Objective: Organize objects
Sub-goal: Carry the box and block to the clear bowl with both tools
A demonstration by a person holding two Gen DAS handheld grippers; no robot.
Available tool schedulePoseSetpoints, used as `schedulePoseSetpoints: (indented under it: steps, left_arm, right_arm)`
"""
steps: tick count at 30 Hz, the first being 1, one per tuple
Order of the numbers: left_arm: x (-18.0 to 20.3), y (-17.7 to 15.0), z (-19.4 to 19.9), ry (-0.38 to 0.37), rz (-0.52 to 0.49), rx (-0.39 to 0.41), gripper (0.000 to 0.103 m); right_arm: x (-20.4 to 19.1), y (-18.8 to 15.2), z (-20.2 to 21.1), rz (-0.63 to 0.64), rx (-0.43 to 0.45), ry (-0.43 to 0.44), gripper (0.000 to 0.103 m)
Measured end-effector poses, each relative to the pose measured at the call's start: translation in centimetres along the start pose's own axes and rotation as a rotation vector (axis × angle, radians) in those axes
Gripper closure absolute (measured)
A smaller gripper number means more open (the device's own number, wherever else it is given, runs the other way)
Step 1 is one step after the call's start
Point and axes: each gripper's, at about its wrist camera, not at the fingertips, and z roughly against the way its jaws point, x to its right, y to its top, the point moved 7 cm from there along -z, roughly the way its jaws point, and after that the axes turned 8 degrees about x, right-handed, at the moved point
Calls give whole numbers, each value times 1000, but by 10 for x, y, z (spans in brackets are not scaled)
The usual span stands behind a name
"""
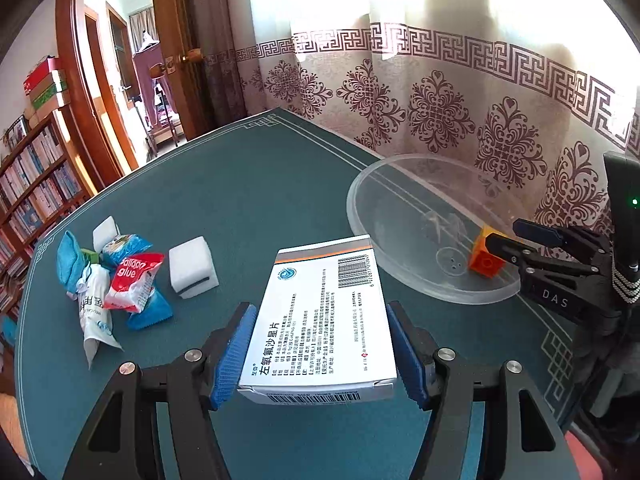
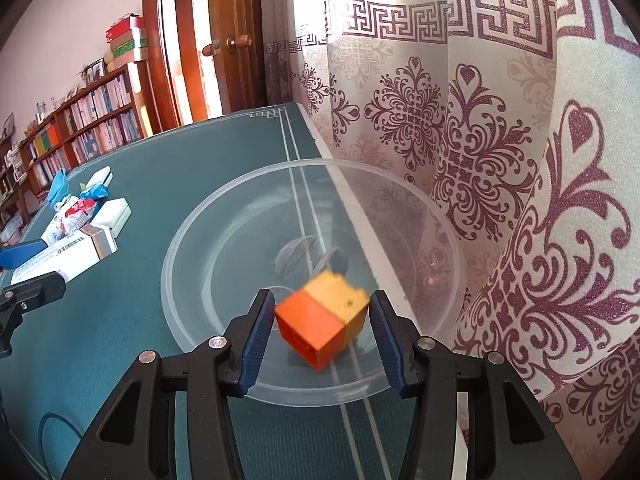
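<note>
My left gripper (image 1: 320,307) is shut on a white medicine box (image 1: 320,320) with a barcode, held above the green table (image 1: 240,200). To its right stands a clear plastic bowl (image 1: 354,204). In the left wrist view my right gripper (image 1: 514,242) hangs over the bowl's near right rim, with an orange and yellow toy block (image 1: 486,260) at its tips. In the right wrist view that gripper (image 2: 322,296) is shut on the block (image 2: 320,320), which is tilted and slightly blurred over the bowl (image 2: 172,248). The medicine box (image 2: 60,252) shows at the left.
A pile of small packets (image 1: 120,284) and two white sponge blocks (image 1: 193,268) (image 1: 106,230) lie on the left of the table. A patterned curtain (image 1: 440,112) hangs close behind the bowl along the table's far edge. Bookshelves (image 1: 36,184) and a doorway stand beyond the left edge.
</note>
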Motion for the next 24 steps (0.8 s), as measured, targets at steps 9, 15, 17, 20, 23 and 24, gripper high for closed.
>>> schedulePoseSetpoints:
  steps: [9,15,17,20,23,24]
  left_arm:
    - [41,37,-22,-75,-66,29,35]
    - [58,53,-45,-126,-71,29,35]
    - [62,58,-55,-142,-68,26,35]
    - [68,66,-69,-157,-59,32,35]
    - [70,73,-80,-156,-41,42,31]
    - [69,73,-83,-156,-29,39,27]
  right_arm:
    - [5,-1,5,-4,5,-1,52]
    - [9,-3,7,-23,8,4,52]
    - [9,-4,9,-25,10,6,52]
    - [7,-5,10,-21,14,6,52]
    - [5,-6,10,-11,16,6,52]
    - [4,-6,10,-6,16,6,52]
